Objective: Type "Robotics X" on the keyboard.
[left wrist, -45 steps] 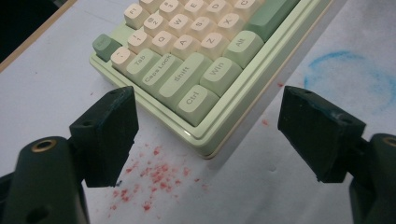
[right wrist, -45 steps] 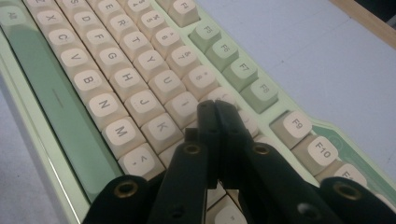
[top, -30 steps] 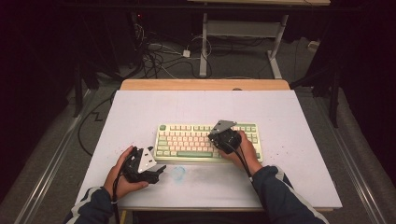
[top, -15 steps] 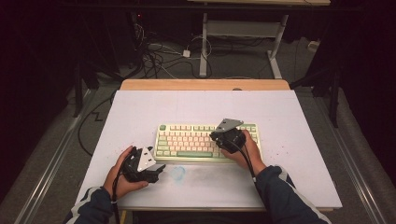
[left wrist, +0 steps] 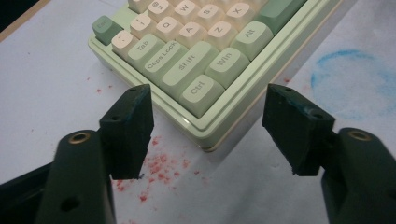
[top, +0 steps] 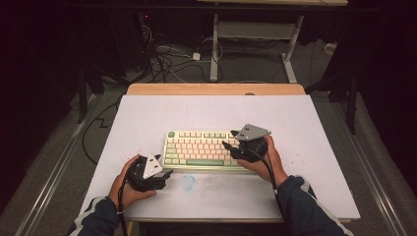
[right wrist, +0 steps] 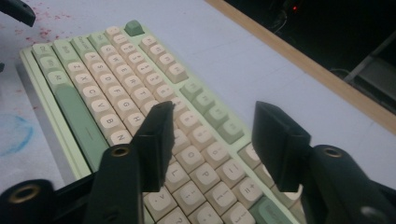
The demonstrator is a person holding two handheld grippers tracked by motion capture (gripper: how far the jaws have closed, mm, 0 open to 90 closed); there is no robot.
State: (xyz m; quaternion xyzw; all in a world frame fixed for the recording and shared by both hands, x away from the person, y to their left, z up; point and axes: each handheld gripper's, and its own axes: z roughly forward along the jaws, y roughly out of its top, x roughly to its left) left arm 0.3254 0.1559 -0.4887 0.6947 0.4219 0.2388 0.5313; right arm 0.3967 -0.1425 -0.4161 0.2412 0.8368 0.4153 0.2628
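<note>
A pale green keyboard [top: 199,147] with cream keys lies on the white table [top: 295,118]. My left gripper [top: 167,173] rests at its front left corner. In the left gripper view, that corner of the keyboard [left wrist: 201,56], by the Ctrl key, sits between the jaws without touching either pad. These jaws have just been closing, and my left gripper [left wrist: 208,100] is open. My right gripper [top: 228,145] hovers over the right half of the keyboard [right wrist: 116,93]. Its jaws have just been opening, and my right gripper [right wrist: 215,112] is open with nothing between them.
A faint blue ring [top: 187,182] is drawn on the table in front of the keyboard. Red specks [left wrist: 159,165] dot the surface near the left gripper. A wooden strip [top: 216,89] edges the far side, with cables [top: 167,54] on the floor beyond.
The right gripper has risen slightly off the keys and shifted a little to the right, and its jaws have parted. The left hand has stayed in place.
</note>
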